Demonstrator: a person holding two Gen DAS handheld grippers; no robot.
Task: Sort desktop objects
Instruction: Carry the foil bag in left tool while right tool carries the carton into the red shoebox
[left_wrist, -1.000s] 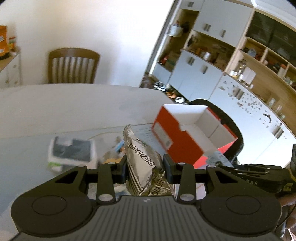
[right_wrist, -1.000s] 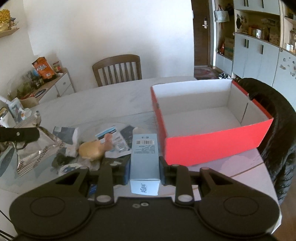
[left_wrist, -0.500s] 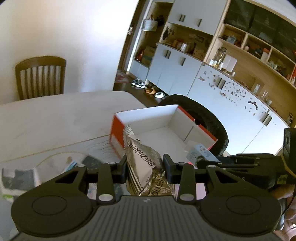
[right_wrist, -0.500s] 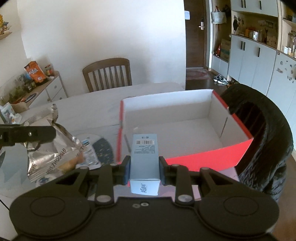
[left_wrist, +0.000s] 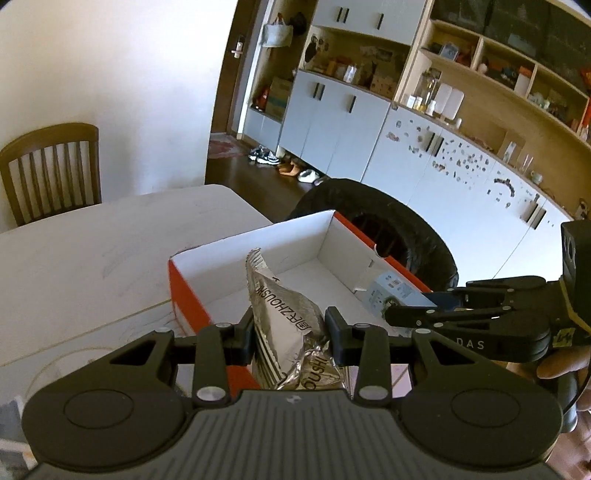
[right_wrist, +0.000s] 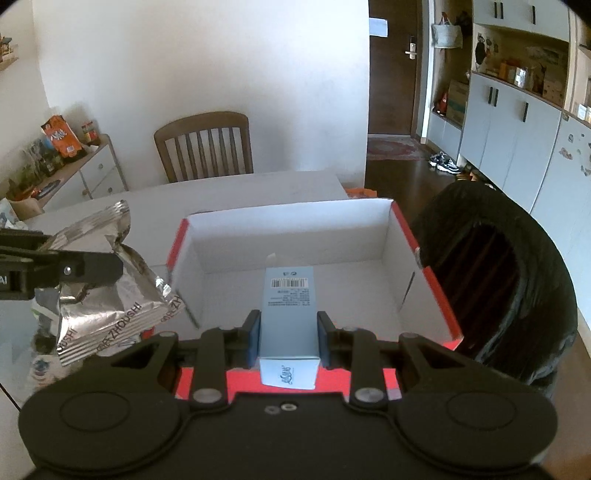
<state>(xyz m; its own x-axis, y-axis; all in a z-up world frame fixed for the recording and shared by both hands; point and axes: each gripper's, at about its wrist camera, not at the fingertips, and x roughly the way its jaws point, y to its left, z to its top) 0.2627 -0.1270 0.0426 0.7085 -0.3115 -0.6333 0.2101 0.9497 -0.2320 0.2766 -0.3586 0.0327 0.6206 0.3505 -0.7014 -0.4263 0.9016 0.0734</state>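
Change since a second ago: both grippers have travelled from the cluttered part of the surface to the red box; the loose papers and yellow item then in the right wrist view are gone from it.

Item 1, left gripper: fingers clamped narrow on a silver foil snack bag, crumpled, upright between the pads. It hangs at the box's left wall, its top edge over the white interior in the left wrist view. In the right wrist view the bag sits just left of the box's left wall.

Item 2, right gripper: fingers closed on a pale blue carton, barcode face up, above the box's near wall, far end over the interior.

Item 3, red box: open-topped, white inside, nothing lying on its floor.

Surroundings: wooden chair beyond the surface's far edge; dark padded chair back just beside the box's right wall. Bare surface lies beyond the box.
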